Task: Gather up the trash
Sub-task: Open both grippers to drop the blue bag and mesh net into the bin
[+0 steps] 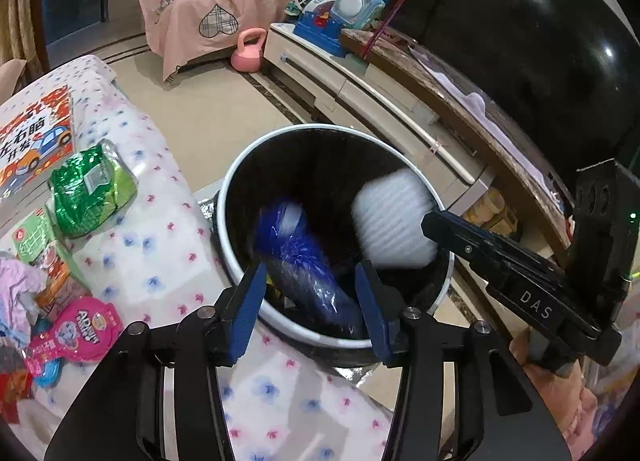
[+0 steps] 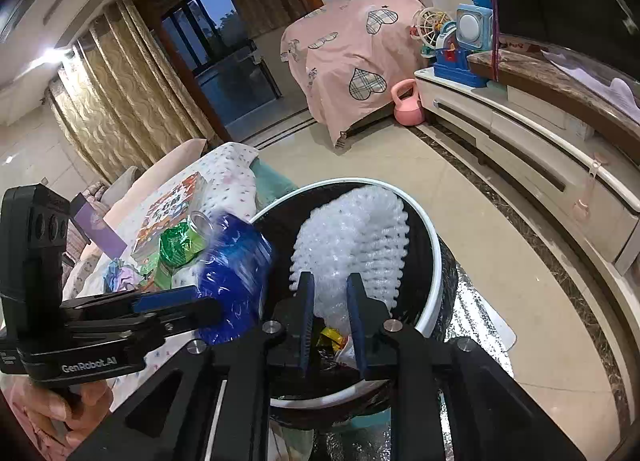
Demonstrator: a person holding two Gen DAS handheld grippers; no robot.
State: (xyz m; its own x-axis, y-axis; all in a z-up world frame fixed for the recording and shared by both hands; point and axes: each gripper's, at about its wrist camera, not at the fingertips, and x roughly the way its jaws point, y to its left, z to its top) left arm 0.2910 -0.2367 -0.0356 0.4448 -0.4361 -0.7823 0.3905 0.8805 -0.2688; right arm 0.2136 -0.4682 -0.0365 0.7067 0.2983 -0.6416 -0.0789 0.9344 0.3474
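A black trash bin with a white rim [image 1: 240, 165] [image 2: 430, 257] stands on the floor beside the cloth-covered table. My left gripper [image 1: 310, 289] is open over the bin; a blue plastic wrapper [image 1: 304, 261] [image 2: 236, 281] is blurred between its fingers and falls into the bin. My right gripper [image 2: 330, 293] [image 1: 428, 223] is over the bin with a white foam net sleeve [image 2: 356, 245] [image 1: 394, 219] between its fingers. Its jaws stand a little apart and the sleeve looks blurred, so the grip is unclear. A green crumpled bag [image 1: 90, 189] [image 2: 180, 243] lies on the table.
On the floral tablecloth [image 1: 160, 245] lie a picture book [image 1: 36, 145], a pink lid [image 1: 86, 329] and crumpled paper [image 1: 18, 289]. A TV cabinet [image 1: 360, 93] runs along the right. A pink kettlebell [image 1: 250, 51] sits on the floor.
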